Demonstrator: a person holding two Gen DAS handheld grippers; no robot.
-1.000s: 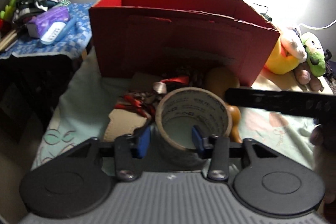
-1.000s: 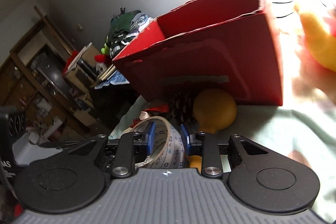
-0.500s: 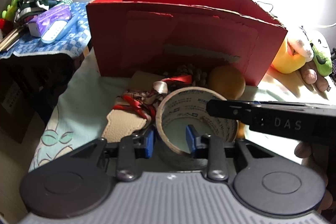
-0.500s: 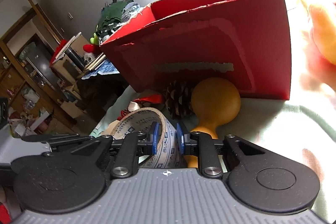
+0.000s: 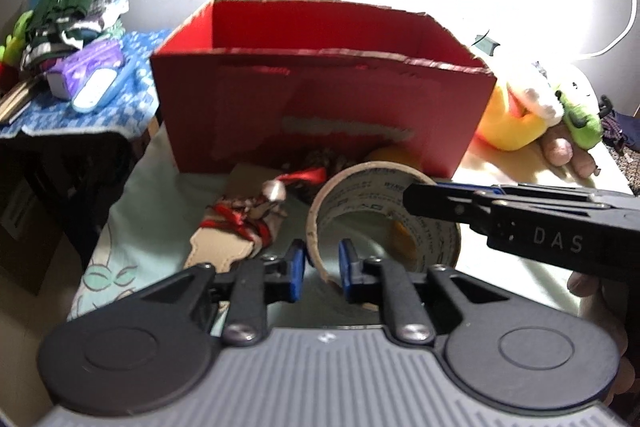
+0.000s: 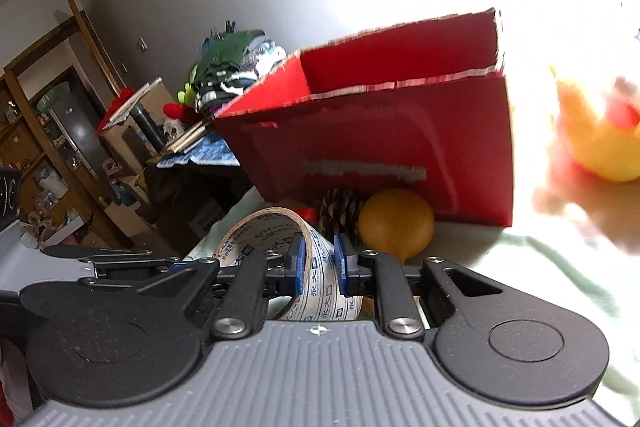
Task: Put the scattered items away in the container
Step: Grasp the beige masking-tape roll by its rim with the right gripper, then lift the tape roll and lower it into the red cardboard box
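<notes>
Currently both grippers on the tape roll (image 5: 382, 223), near side of the red box (image 5: 324, 115). Left gripper (image 5: 322, 269): jaws pinching the roll's near-left wall, one pad outside, one inside the core. Right gripper (image 6: 318, 267): jaws pinching the opposite wall the same way; also seen in the left view coming in from the right across the roll's far rim. Looks like a two-point hold to keep a wide hollow ring from swinging, since neither jaw span would take the full width.

Roll tilted, core facing the left camera; cannot tell if lifted clear of the sheet or touching it.

Box open-topped, upright, interior looks empty as far as visible. Near wall tall, so roll needs to go up and over the rim before release.

Left to tidy, all packed between roll and box's near wall:
- pine cone (image 6: 338, 207), touching or just beside the box
- orange gourd (image 6: 396, 225), right of the cone
- ribbon-tied bundle (image 5: 244, 215), left of the roll, lying on a beige leather piece (image 5: 218, 249)

Plush toys (image 5: 536, 111) right of the box, well apart from the pile; unclear whether part of the job.

Risk: uneven lift between the two hands could twist the cardboard core out of one pinch.
</notes>
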